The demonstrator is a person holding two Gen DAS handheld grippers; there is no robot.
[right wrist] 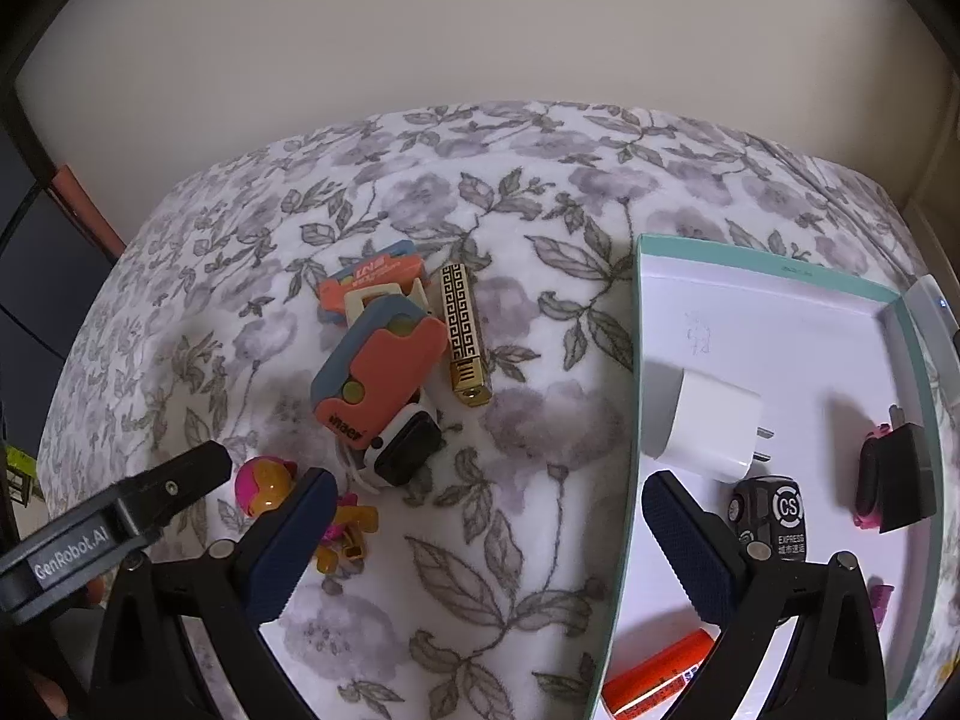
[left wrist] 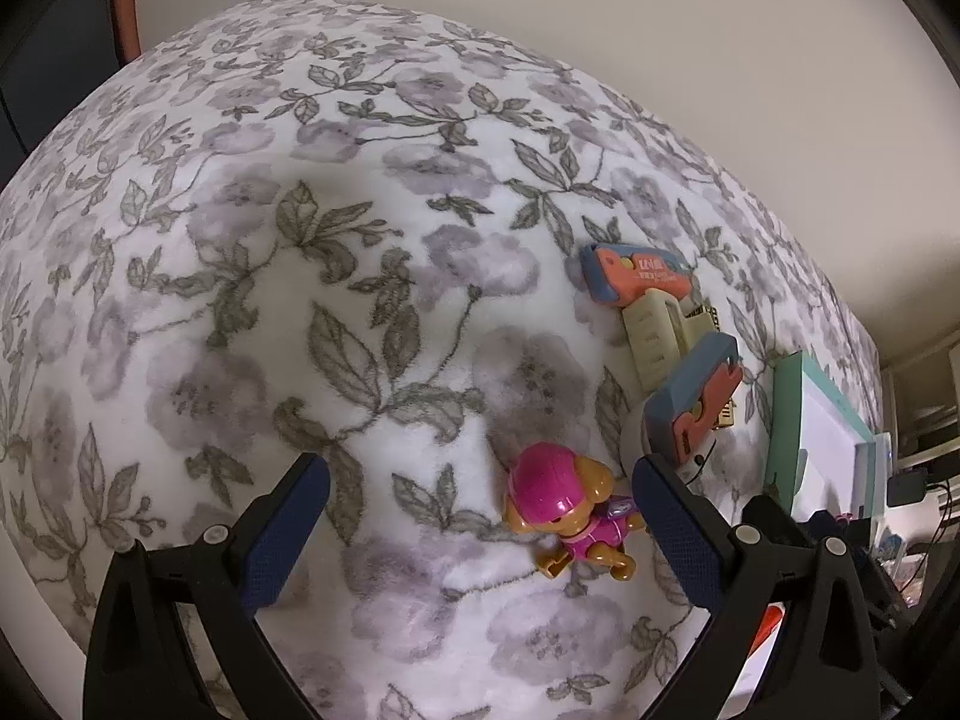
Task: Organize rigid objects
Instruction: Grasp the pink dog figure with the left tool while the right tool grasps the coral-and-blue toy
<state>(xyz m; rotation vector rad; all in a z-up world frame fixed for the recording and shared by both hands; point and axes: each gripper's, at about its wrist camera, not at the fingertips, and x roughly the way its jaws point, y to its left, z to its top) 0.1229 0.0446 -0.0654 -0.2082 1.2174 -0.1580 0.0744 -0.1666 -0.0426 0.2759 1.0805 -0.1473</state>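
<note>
A soft white blanket with grey-purple flowers and green leaves [left wrist: 336,312] covers the whole surface. On its right side sits a wide flat box with a mint-green rim and white inside [right wrist: 636,360]. In the box are a white plug block with metal prongs [right wrist: 708,426], a little black toy van with "CS" on it [right wrist: 771,516], a black and pink toy [right wrist: 894,477] by the far wall, and an orange tube [right wrist: 657,675] near the front edge.

Left of the box, on the blanket, small things lie in a pile, touching each other. A blue and orange plastic block [right wrist: 378,375] leans on top. Behind it lies another blue and orange block with writing [left wrist: 636,273], with a cream plastic piece [left wrist: 657,339] between them. Under the leaning block pokes out a small white and black toy [right wrist: 402,447]. Just beside the pile lies a gold and black patterned stick [right wrist: 463,336].

A toy puppy with a pink helmet and tan legs [left wrist: 567,513] lies alone on the blanket, near the pile.

The left gripper [left wrist: 480,531] has its tongs wide apart, holding nothing, with the puppy between them near the right tong. The right gripper [right wrist: 489,546] is also spread wide and empty, one tong by the puppy and one over the box.
</note>
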